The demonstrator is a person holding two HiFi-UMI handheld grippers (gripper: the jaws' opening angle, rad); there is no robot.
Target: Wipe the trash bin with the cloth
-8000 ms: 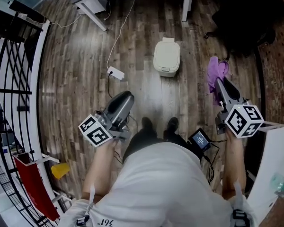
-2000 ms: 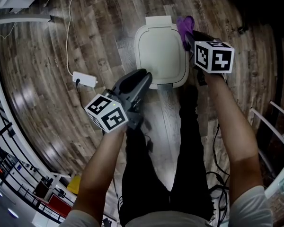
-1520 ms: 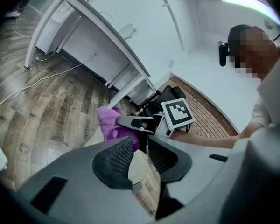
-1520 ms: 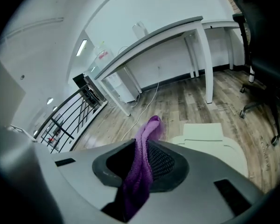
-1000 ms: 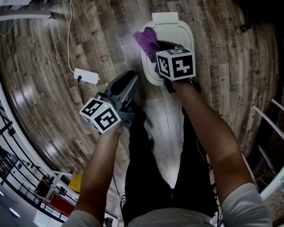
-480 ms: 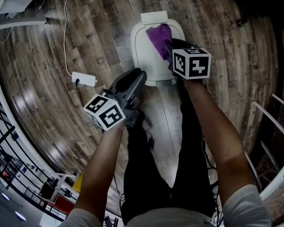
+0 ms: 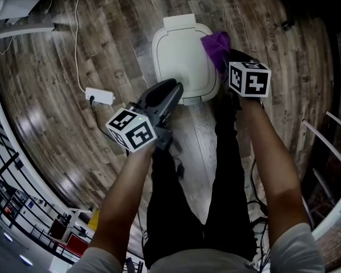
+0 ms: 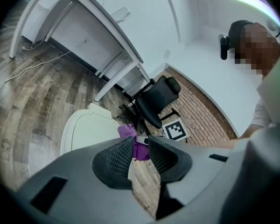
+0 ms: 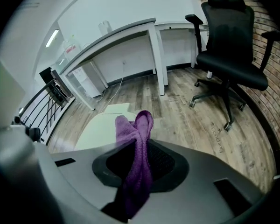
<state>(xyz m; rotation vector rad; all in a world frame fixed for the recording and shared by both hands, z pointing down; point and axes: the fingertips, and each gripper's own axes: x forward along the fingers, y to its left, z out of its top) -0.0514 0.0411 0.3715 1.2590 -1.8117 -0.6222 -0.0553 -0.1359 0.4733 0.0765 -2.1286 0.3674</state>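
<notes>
A cream trash bin point(image 7: 181, 56) with its lid down stands on the wood floor in front of the person's feet; its lid point(image 8: 86, 126) point(image 9: 102, 127) also shows in both gripper views. My right gripper point(image 7: 227, 58) is shut on a purple cloth point(image 7: 217, 45) point(image 9: 136, 164), held at the lid's right edge. The cloth point(image 8: 133, 140) shows past the left jaws too. My left gripper point(image 7: 169, 91) hangs over the bin's near left corner, its jaws a narrow gap apart with nothing between them.
A white power strip point(image 7: 99, 95) with its cable lies on the floor left of the bin. A black office chair point(image 9: 233, 41) stands to the right, and white desks point(image 9: 130, 36) stand behind the bin. A dark railing point(image 7: 0, 152) runs along the left.
The right gripper carried the cloth from beside the bin onto its lid, swept it left across the lid, then back to the lid's right edge. The left gripper barely moved.
</notes>
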